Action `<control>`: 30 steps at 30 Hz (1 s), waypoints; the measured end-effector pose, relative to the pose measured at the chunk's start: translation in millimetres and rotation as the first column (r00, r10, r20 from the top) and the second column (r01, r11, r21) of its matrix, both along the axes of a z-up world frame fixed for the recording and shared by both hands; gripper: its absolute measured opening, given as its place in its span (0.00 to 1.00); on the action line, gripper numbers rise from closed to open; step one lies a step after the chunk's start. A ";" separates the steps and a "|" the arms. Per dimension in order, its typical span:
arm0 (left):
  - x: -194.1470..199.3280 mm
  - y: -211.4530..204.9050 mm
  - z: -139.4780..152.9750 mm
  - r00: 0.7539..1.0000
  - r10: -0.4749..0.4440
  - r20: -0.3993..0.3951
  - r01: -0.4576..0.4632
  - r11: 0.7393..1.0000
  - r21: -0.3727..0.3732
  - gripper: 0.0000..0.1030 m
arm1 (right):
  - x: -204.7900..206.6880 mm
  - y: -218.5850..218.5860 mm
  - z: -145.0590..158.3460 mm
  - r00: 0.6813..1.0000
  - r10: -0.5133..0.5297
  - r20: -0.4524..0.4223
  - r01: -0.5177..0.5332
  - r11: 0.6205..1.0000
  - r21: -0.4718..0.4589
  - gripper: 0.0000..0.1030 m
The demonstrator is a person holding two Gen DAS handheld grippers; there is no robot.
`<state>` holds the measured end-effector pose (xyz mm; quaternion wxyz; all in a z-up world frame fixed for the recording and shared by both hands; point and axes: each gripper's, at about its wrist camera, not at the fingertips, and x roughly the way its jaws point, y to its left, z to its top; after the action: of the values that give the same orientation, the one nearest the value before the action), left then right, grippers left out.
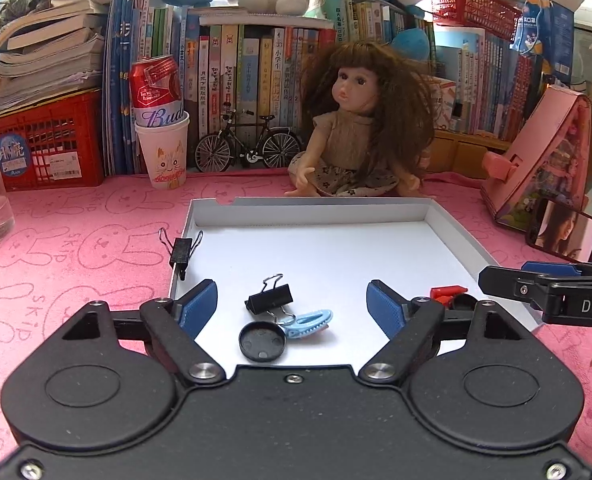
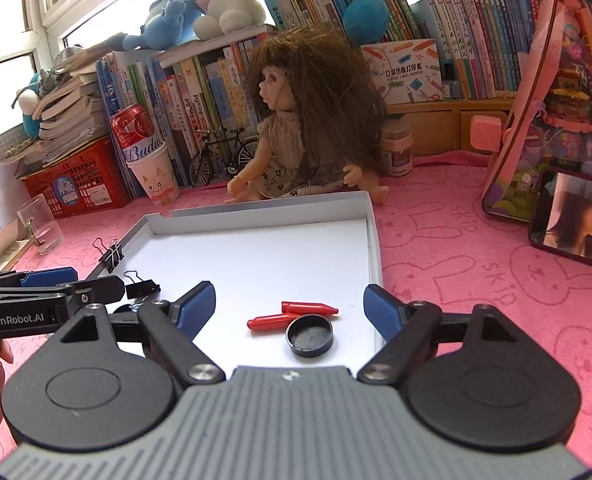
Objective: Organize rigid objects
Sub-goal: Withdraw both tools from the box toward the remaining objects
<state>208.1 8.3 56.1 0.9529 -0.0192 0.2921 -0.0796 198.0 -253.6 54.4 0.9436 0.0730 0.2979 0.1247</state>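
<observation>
Inside tray (image 1: 448, 216) rim: scattered clips (image 1: 270, 298)

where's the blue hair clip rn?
Left wrist view: the blue hair clip lies in the white tray, near its front edge, touching a black binder clip and beside a black round cap.

Both grippers are showing black linkage arms, silver screws and ribbed blue pads. The left gripper (image 1: 291, 300) is wearing a black body, the right gripper (image 2: 289, 304) a ridged grey one.
</observation>
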 end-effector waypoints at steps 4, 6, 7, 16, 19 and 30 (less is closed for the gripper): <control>-18.8 1.1 2.6 1.000 -0.011 0.028 0.011 1.000 0.010 0.79 | -16.8 0.3 4.1 0.999 0.013 0.037 -0.012 1.000 -0.023 0.91; -28.7 1.4 3.2 0.999 -0.017 0.043 0.016 1.000 0.014 0.80 | -24.7 0.2 5.7 0.998 0.020 0.052 -0.018 1.000 -0.024 0.92; -33.7 2.0 3.2 0.999 -0.020 0.048 0.019 1.000 0.014 0.80 | -28.4 0.1 6.3 0.998 0.023 0.057 -0.022 0.999 -0.026 0.92; -74.1 3.9 0.9 0.996 -0.046 0.078 0.045 0.999 0.021 0.81 | -62.7 3.9 4.6 0.994 0.061 0.092 -0.056 0.997 -0.051 0.96; -85.8 3.2 -1.1 0.995 -0.052 0.084 0.050 0.998 0.026 0.81 | -74.4 5.4 1.8 0.992 0.070 0.100 -0.064 0.996 -0.068 0.96; -121.8 -3.2 -15.5 0.993 -0.088 0.080 0.083 0.995 0.057 0.81 | -106.7 7.1 -9.8 0.991 0.089 0.098 -0.079 0.992 -0.097 0.97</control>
<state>86.4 5.1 40.6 0.9600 0.0220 0.2552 -0.1133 91.3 -246.5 44.6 0.9539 0.0097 0.2575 0.1540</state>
